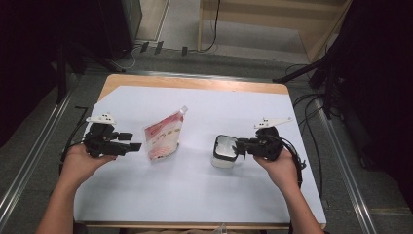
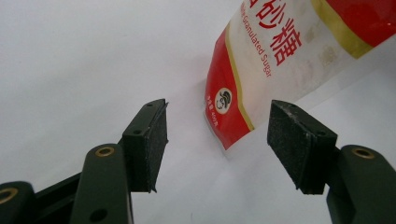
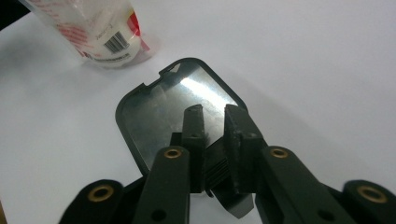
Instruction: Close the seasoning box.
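Item: lidded container point(image 1: 224, 151), my right gripper point(image 3: 212, 123) nearly closed over its lid tab point(image 3: 224, 186); left gripper point(image 2: 217, 140) apart, facing sugar pouch point(image 2: 280, 60). Risk: weak hold, tab slips.

A red-and-white sugar pouch point(image 1: 163, 136) with a yellow stripe lies on the white table point(image 1: 195, 195) beside a black-rimmed lid point(image 3: 173, 107).

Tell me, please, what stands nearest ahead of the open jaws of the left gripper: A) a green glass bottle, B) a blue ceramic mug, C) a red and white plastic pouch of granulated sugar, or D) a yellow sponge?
C: in the left gripper view the red and white plastic pouch of granulated sugar stands just beyond the left gripper, whose jaws are apart with nothing between them.
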